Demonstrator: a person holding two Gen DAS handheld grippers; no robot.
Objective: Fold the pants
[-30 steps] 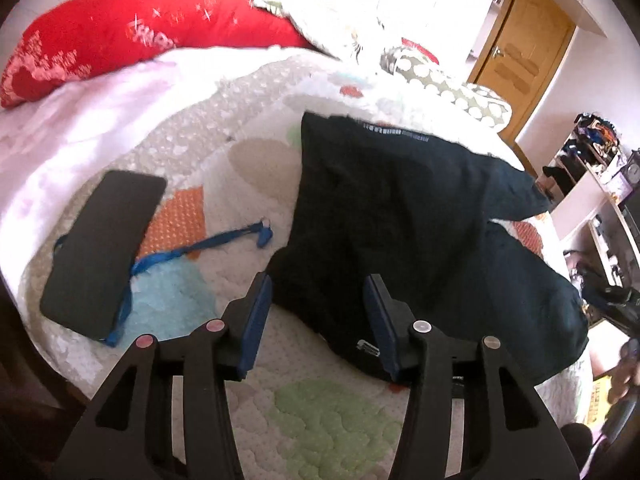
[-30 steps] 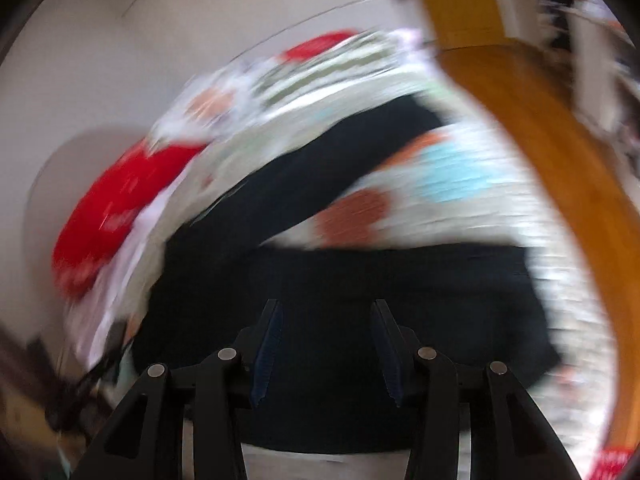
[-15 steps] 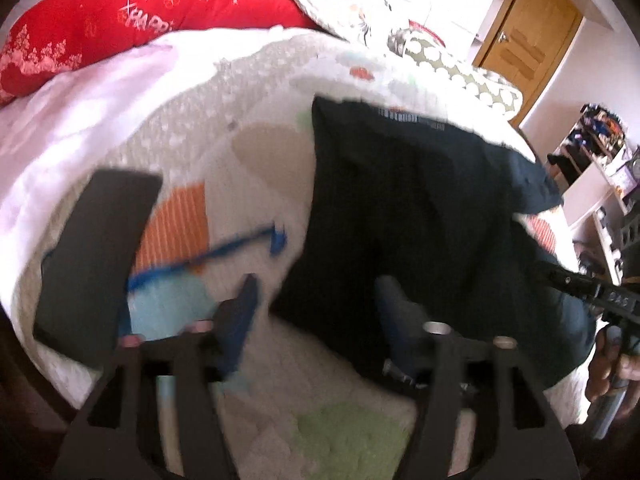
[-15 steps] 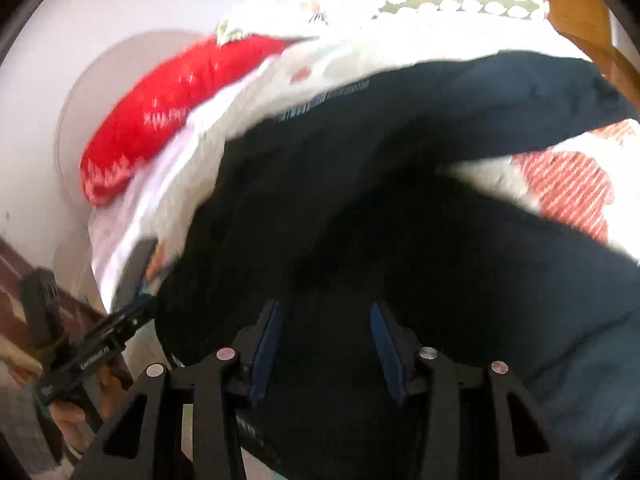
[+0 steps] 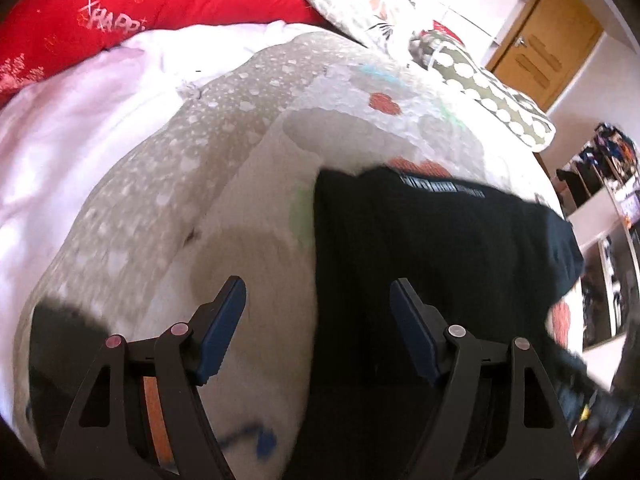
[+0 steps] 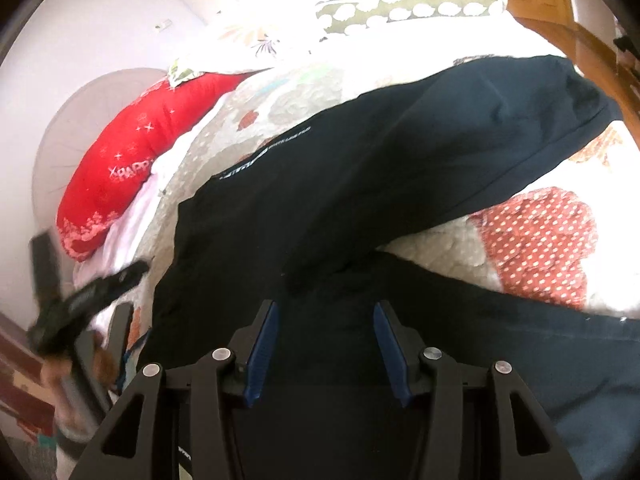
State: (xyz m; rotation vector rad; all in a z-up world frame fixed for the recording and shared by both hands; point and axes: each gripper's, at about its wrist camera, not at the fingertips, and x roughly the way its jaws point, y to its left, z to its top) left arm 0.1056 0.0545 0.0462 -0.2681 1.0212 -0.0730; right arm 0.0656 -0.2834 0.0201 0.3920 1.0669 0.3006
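Dark navy pants (image 5: 432, 248) lie spread on a patterned quilt (image 5: 224, 168), with a printed strip along their far edge. In the right wrist view the pants (image 6: 360, 184) fill the middle, one leg reaching up to the right, the other running along the lower right. My left gripper (image 5: 318, 322) is open and empty, over the pants' left edge; its right finger is above the cloth, its left above the quilt. My right gripper (image 6: 325, 338) is open and empty, low over the pants where the two legs meet.
A red pillow (image 5: 132, 12) and floral and spotted pillows (image 5: 488, 92) lie at the bed's far end. A flat black object (image 5: 60, 344) with a blue strap (image 5: 256, 440) lies on the quilt at lower left. A wooden door (image 5: 540, 60) stands beyond the bed.
My left gripper has moved forward along the pants' left edge, towards the far printed edge. My right gripper has swung over the pants and come close above them. Both stay open.
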